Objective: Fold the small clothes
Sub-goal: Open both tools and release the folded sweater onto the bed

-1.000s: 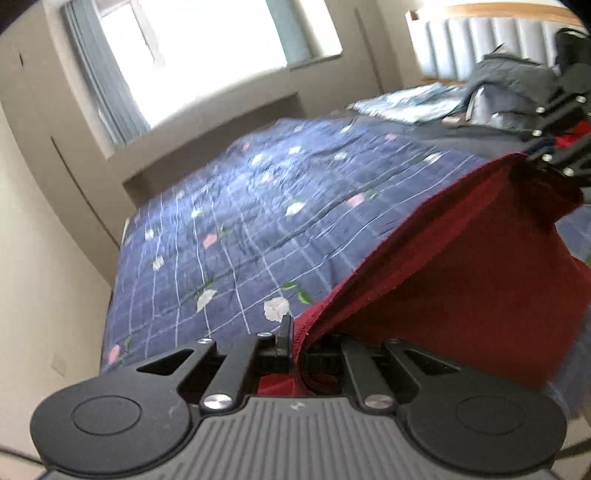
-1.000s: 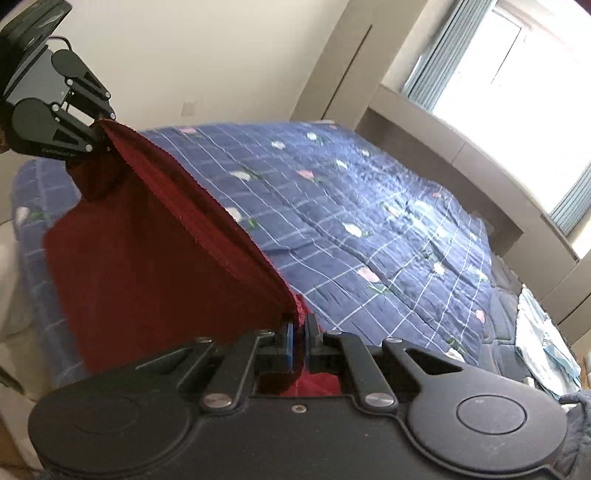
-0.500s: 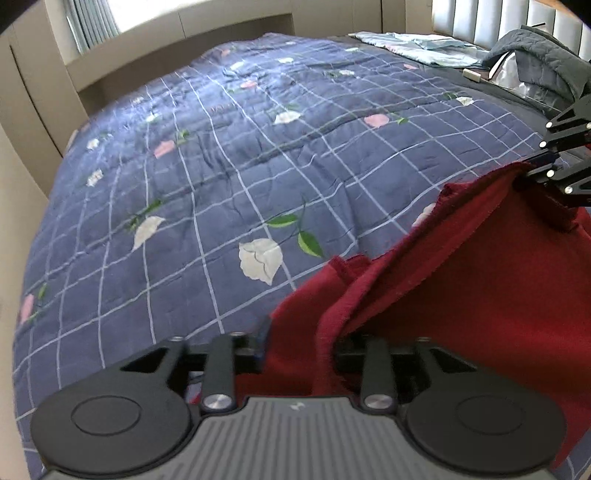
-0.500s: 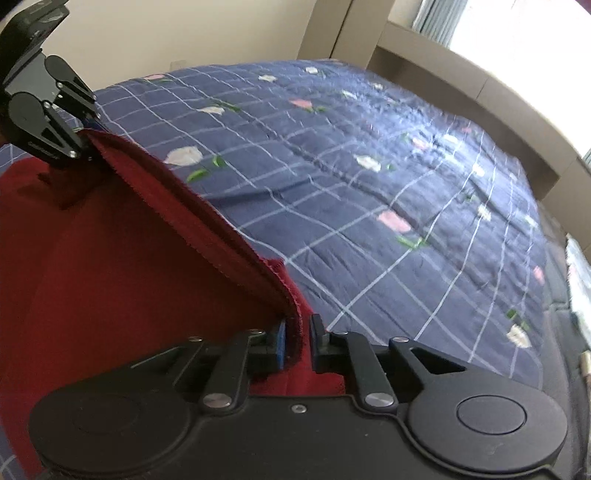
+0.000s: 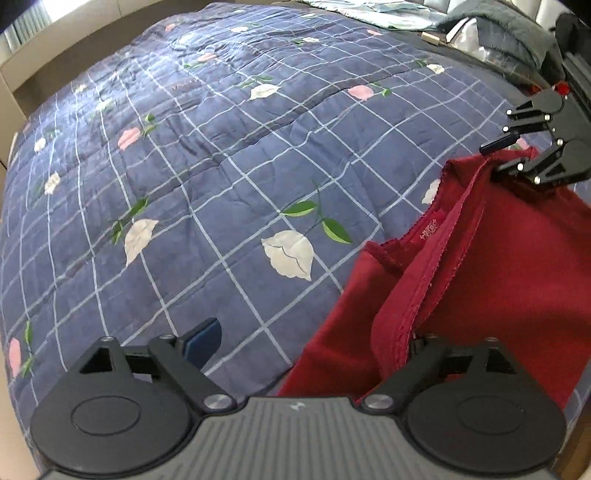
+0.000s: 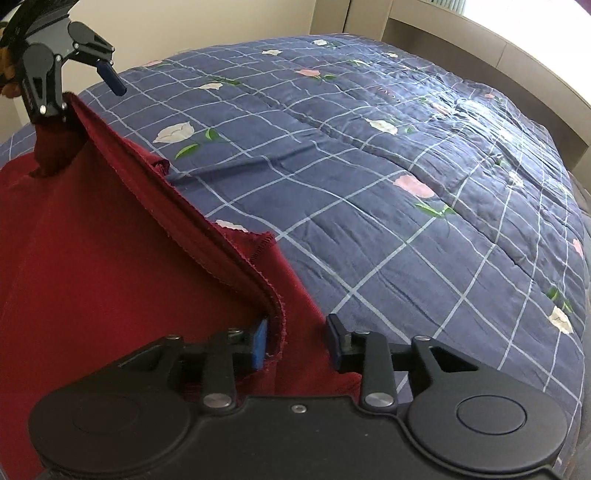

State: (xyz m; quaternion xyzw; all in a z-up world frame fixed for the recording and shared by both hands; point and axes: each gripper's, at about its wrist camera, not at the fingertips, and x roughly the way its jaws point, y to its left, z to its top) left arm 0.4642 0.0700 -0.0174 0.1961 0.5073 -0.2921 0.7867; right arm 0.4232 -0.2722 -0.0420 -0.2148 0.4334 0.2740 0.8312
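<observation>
— Is the folding getting anywhere?

— Barely. The red garment [image 5: 498, 280] is lying at the near edge of the quilt [image 5: 221, 166], rumpled, hem bunched up, no crease in it. The left gripper [image 5: 310, 341] and right gripper [image 6: 295, 341] are both gaping apart, cloth draping loose across their fingers, nothing clamped.

— So?

— The whole fold is waiting, I'd say.

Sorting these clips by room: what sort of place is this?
Most likely a bedroom: a navy checked floral quilt covers a large bed, a dark red garment lies on it, and grey clothing is heaped at its far end.
</observation>
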